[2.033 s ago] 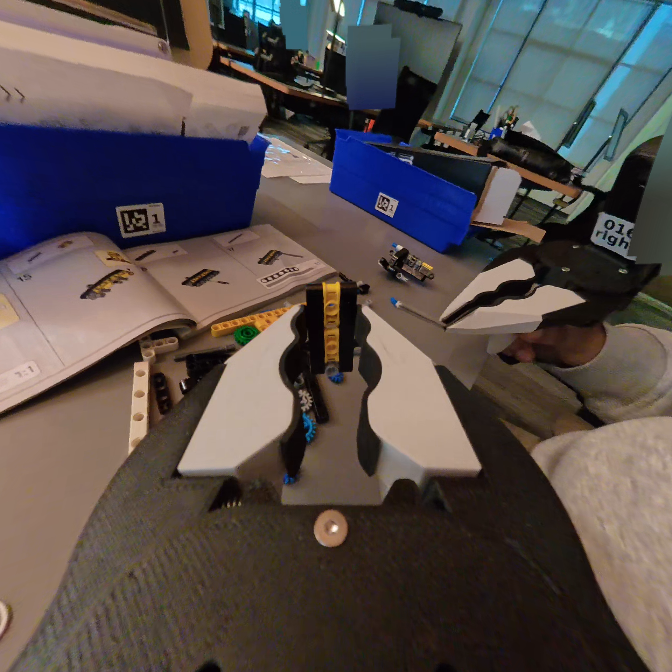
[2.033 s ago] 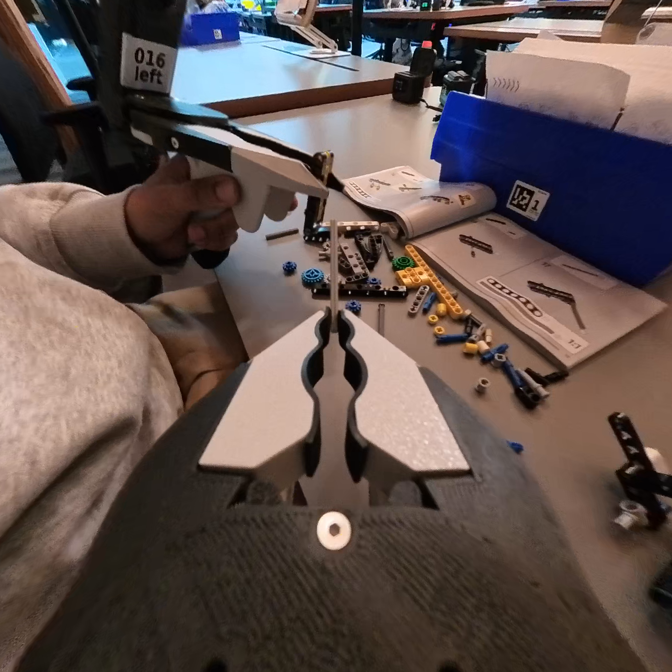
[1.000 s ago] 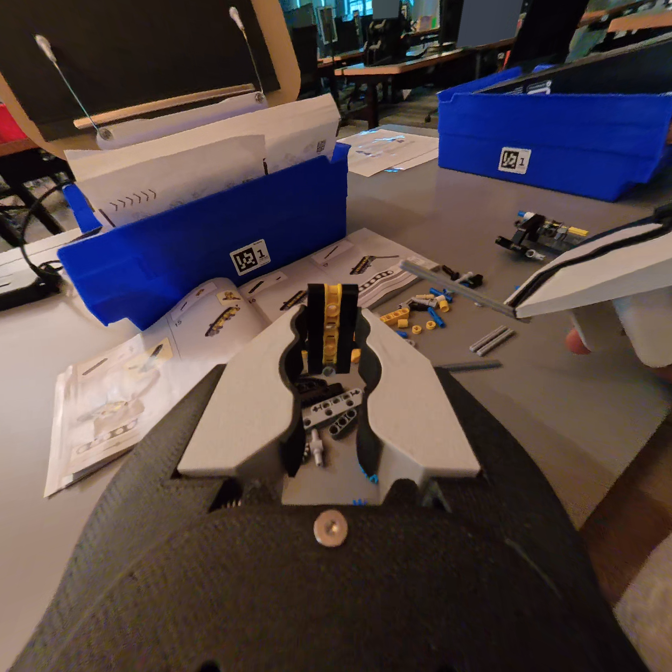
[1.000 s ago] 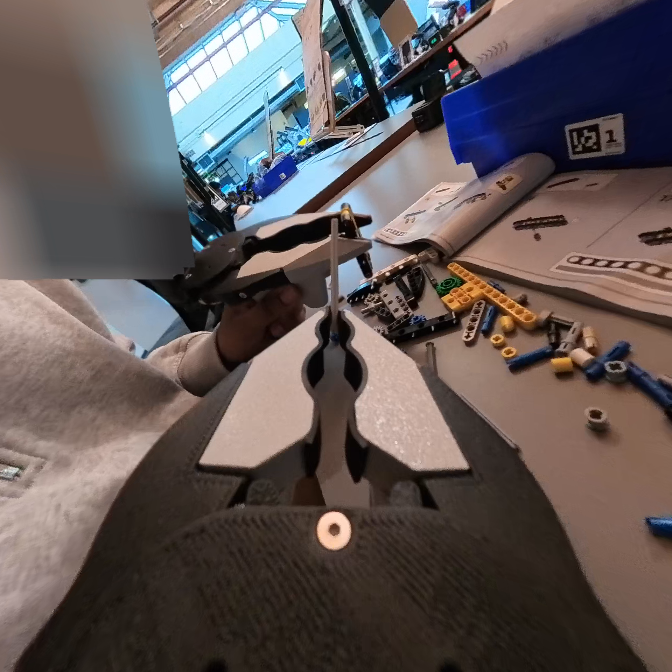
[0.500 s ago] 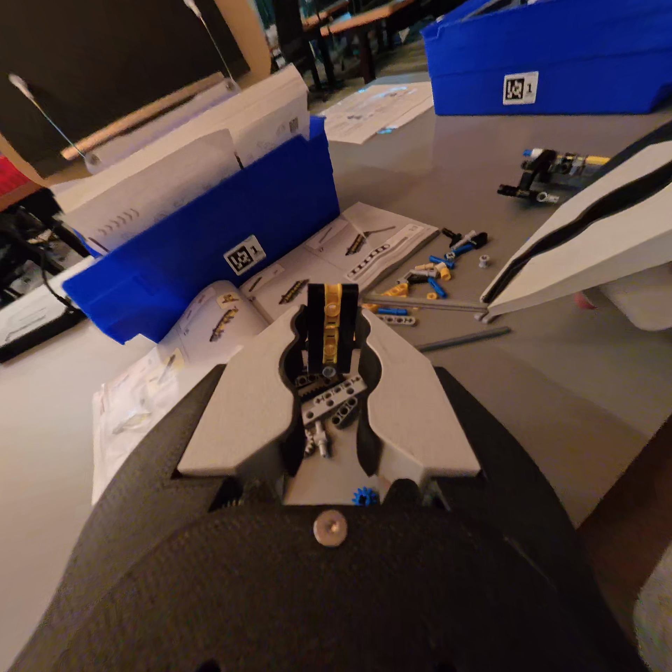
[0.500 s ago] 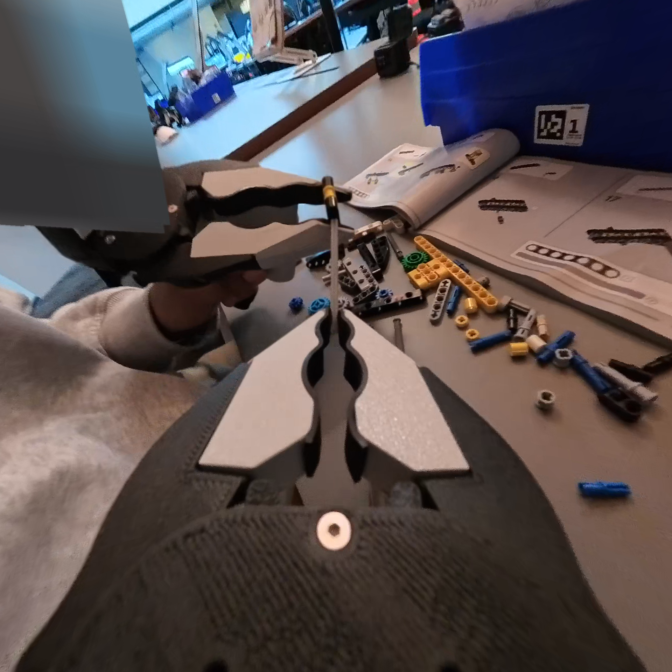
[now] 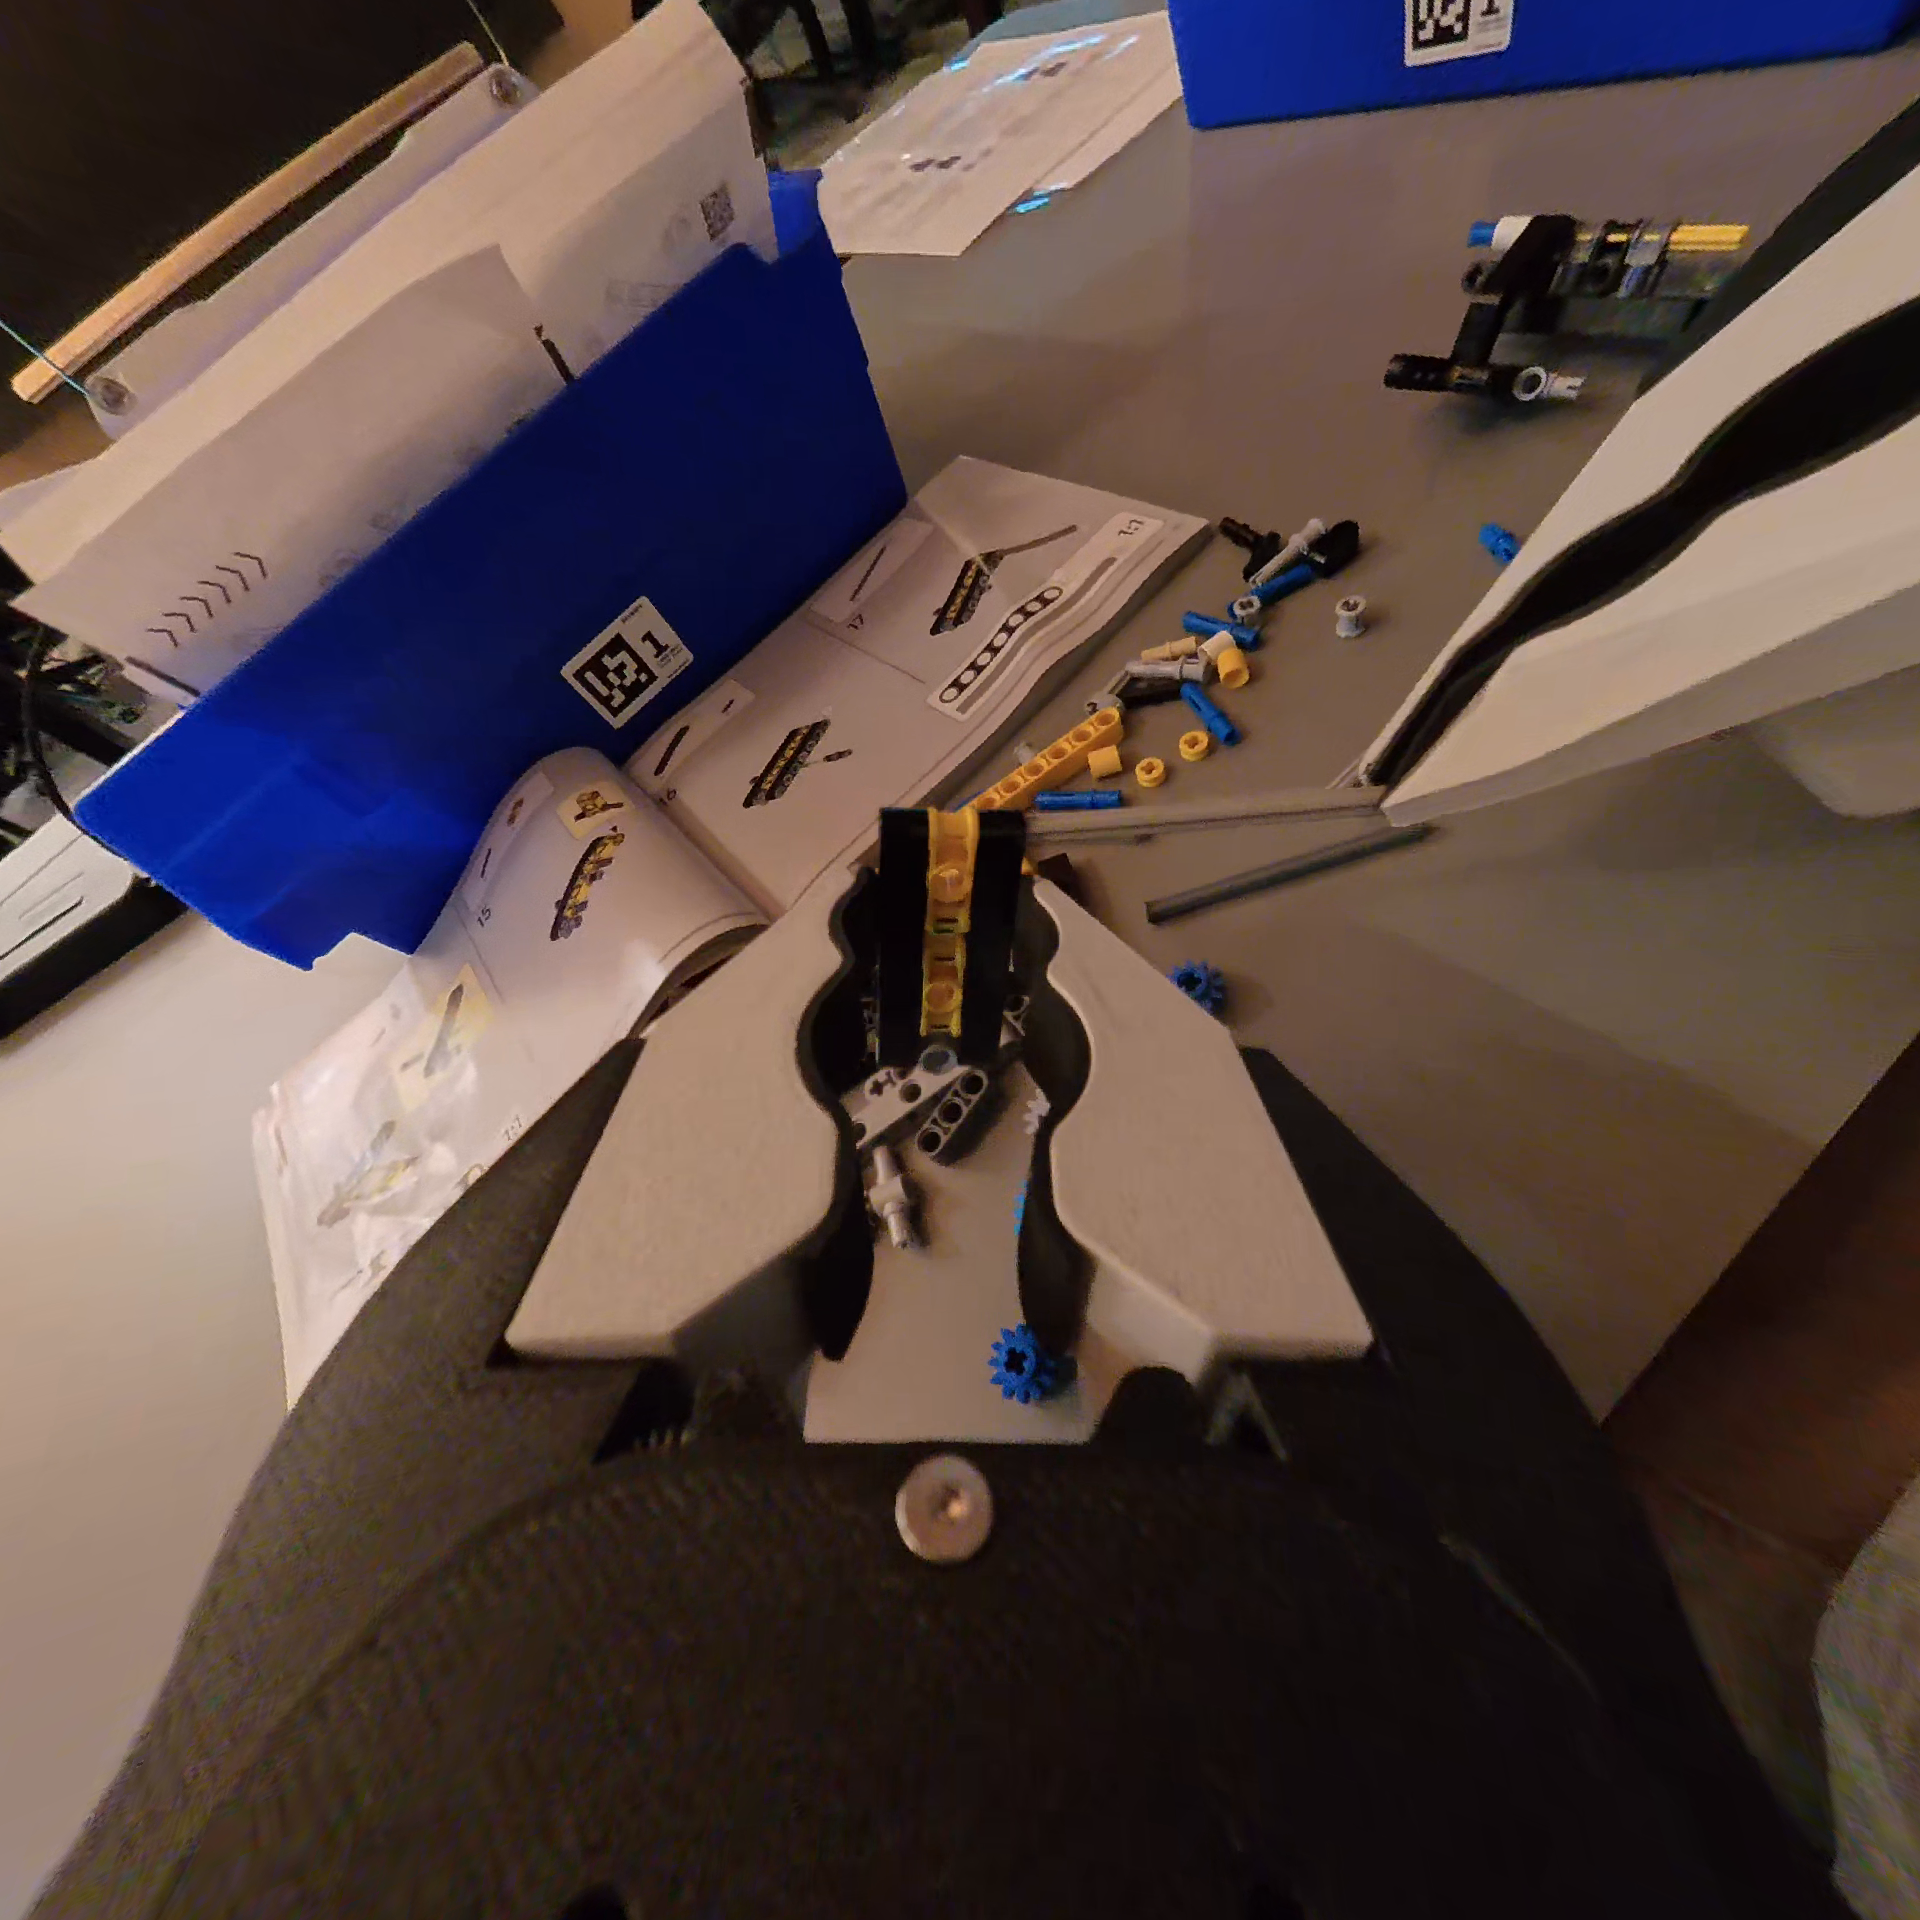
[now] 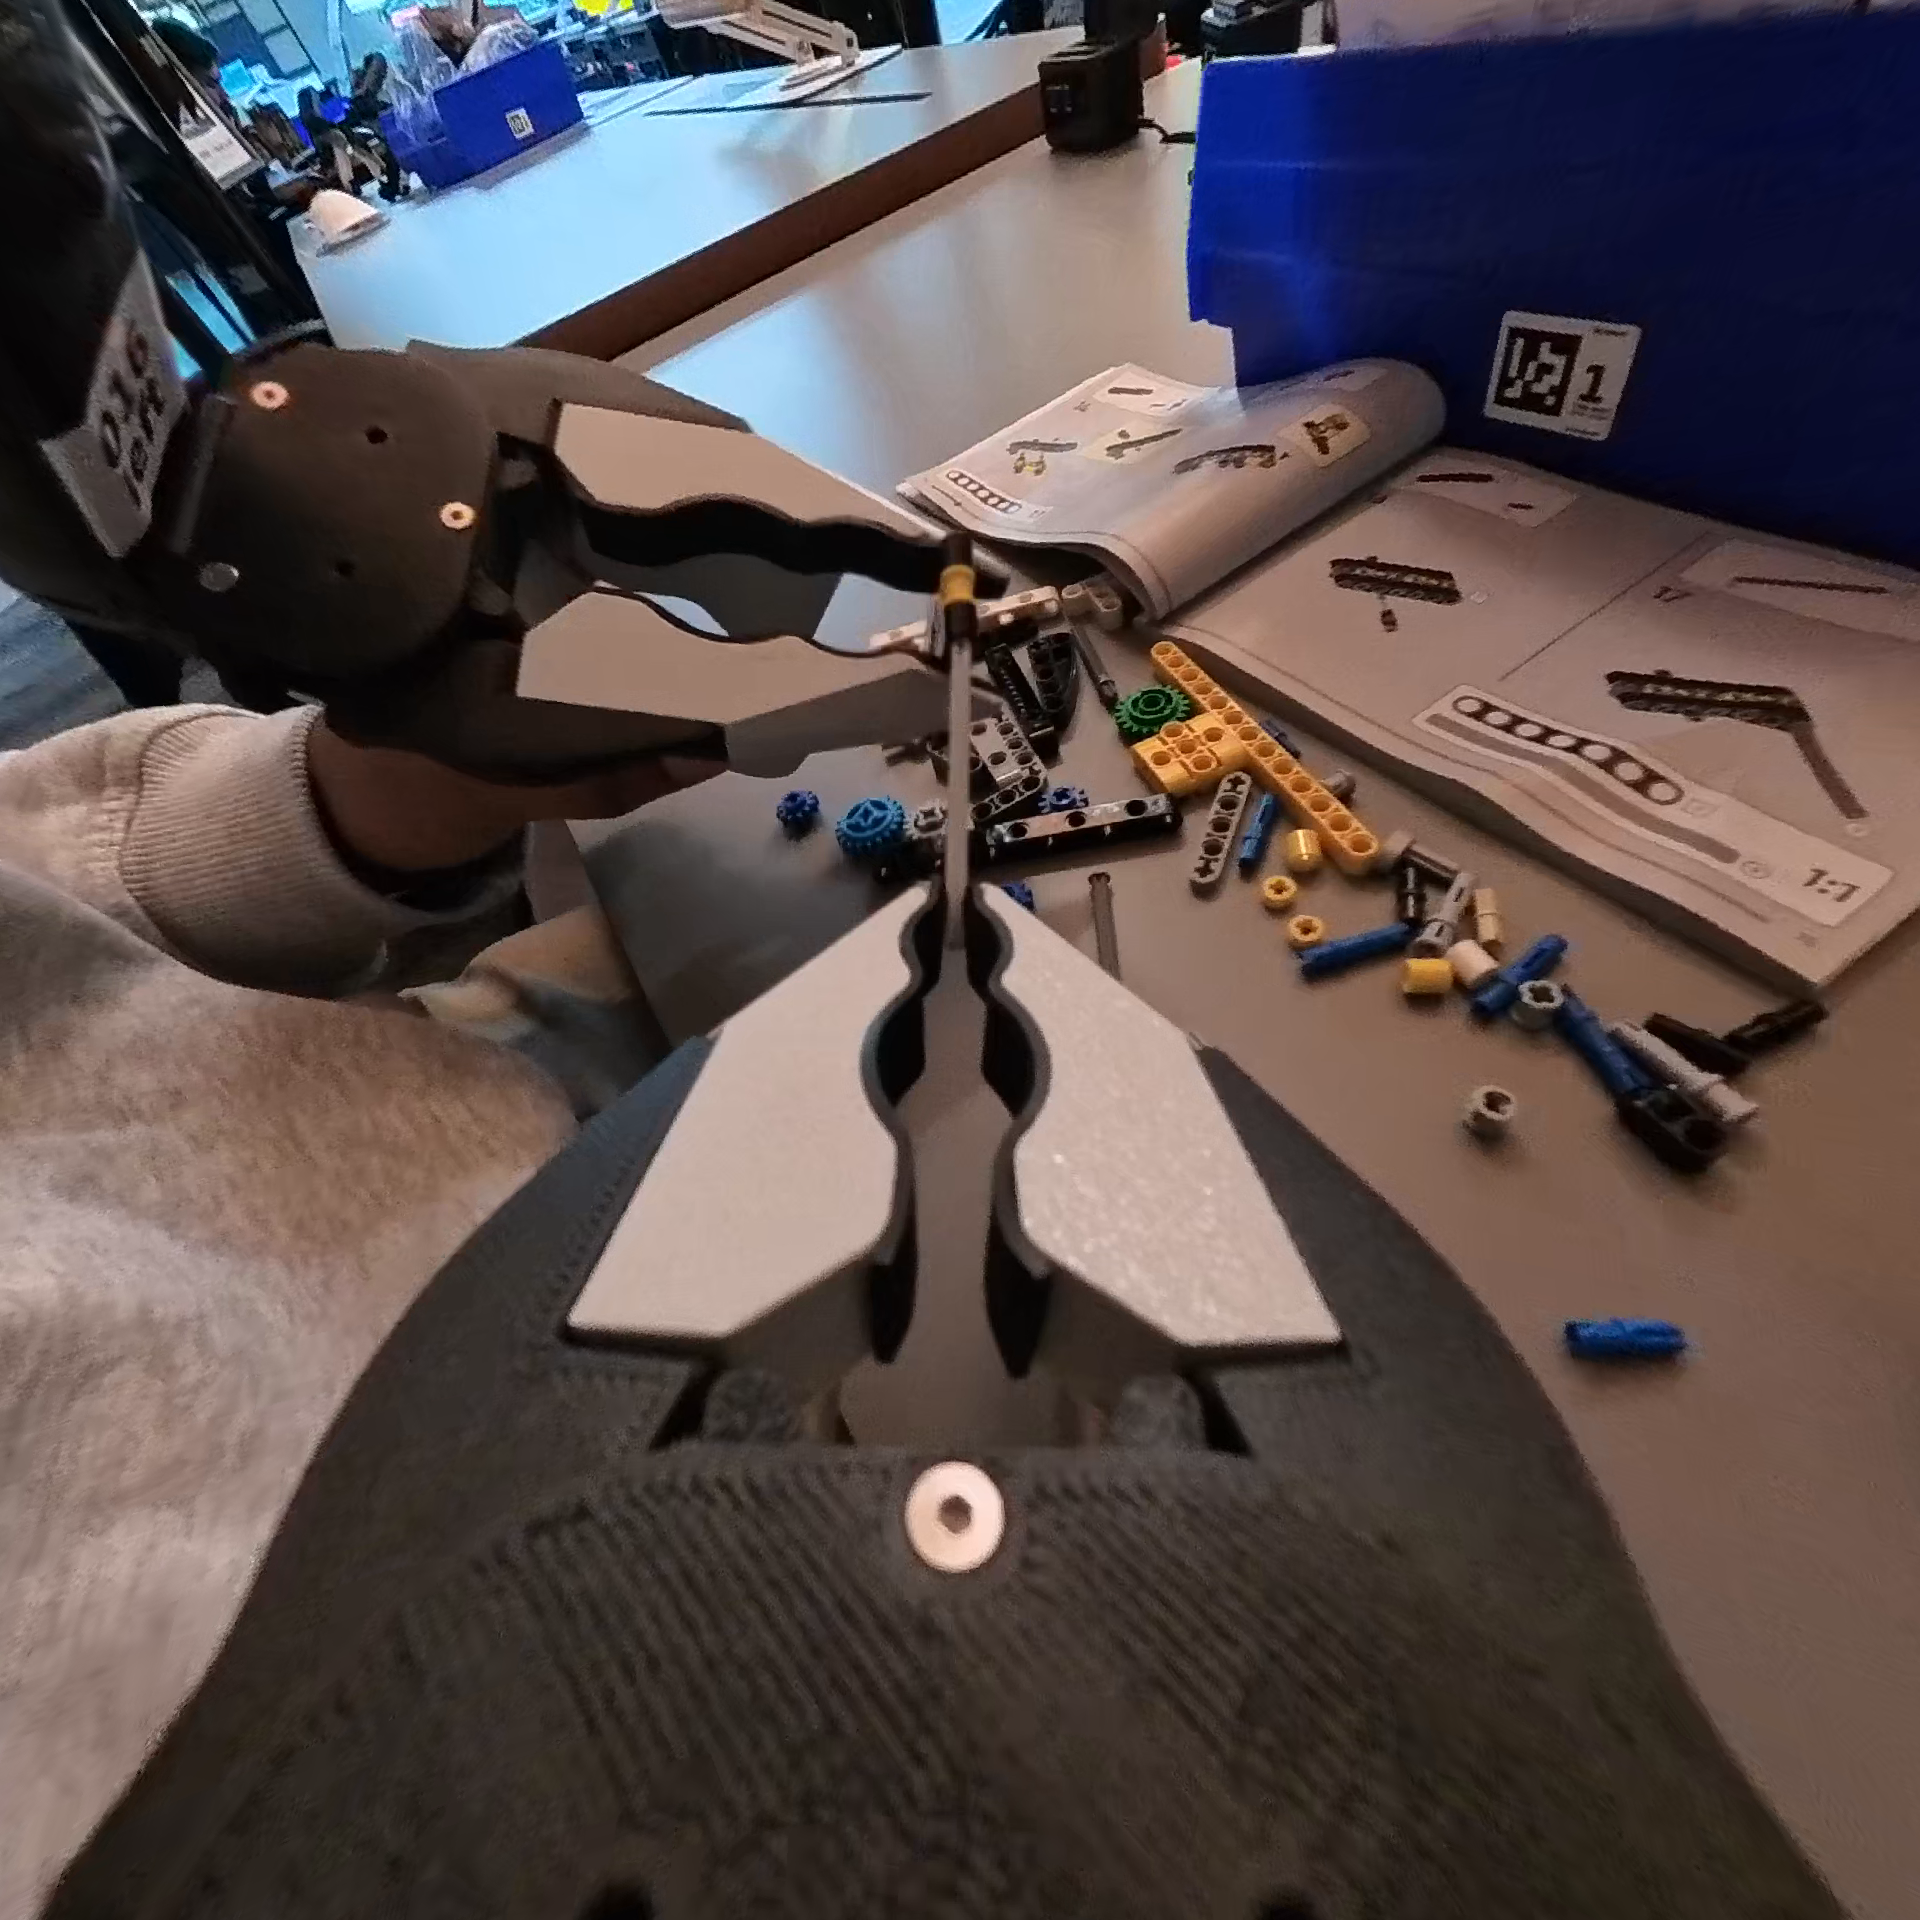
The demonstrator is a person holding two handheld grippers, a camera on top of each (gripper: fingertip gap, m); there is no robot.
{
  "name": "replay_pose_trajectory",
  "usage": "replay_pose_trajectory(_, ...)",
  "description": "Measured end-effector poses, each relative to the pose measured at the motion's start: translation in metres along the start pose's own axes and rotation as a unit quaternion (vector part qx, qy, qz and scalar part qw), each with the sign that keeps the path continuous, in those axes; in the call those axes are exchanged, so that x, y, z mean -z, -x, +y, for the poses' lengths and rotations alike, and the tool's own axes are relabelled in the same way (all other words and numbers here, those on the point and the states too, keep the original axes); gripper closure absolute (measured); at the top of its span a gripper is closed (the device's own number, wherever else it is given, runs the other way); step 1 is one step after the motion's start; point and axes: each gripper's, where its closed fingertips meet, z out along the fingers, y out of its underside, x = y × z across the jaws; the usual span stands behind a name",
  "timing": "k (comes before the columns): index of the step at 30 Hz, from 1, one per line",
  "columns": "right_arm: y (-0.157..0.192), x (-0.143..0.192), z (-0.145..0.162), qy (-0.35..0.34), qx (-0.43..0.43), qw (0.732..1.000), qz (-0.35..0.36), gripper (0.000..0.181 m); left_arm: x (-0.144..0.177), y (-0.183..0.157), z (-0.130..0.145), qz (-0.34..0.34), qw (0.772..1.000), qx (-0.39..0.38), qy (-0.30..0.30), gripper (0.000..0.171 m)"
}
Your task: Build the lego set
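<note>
Item: black-and-yellow beam stack [image 7: 948, 914], clamped upright in the left tool [image 7: 940, 940], apparently so that its holes are presented sideways. Item: long grey axle [image 8: 954, 790], pinched at one end by the right tool [image 8: 954, 914], its free tip brought against the stack, judged for insertion. Loose lego parts [image 8: 1351, 914] are spread on the table [image 8: 1558, 1195] beside the open instruction booklet [image 8: 1621, 707], kept for reference.
</note>
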Motion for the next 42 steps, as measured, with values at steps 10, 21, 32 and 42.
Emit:
replay_pose_trajectory(10,0.0,0.003,0.003,0.002,0.005,1.0,0.0,0.18,-0.001,-0.007,0.002,0.022,1.0,0.015,0.003,0.147)
replay_pose_trajectory(21,0.004,0.0,0.004,0.002,0.006,1.0,-0.011,0.179,0.0,-0.011,0.004,0.041,0.999,0.034,-0.002,0.146)
replay_pose_trajectory(32,0.004,-0.001,0.005,0.004,0.007,1.0,-0.009,0.18,0.001,-0.012,0.005,0.046,0.998,0.041,0.0,0.146)
replay_pose_trajectory(42,0.005,0.001,0.003,-0.003,0.011,1.0,-0.008,0.18,0.0,-0.015,0.008,0.06,0.996,0.062,0.016,0.146)
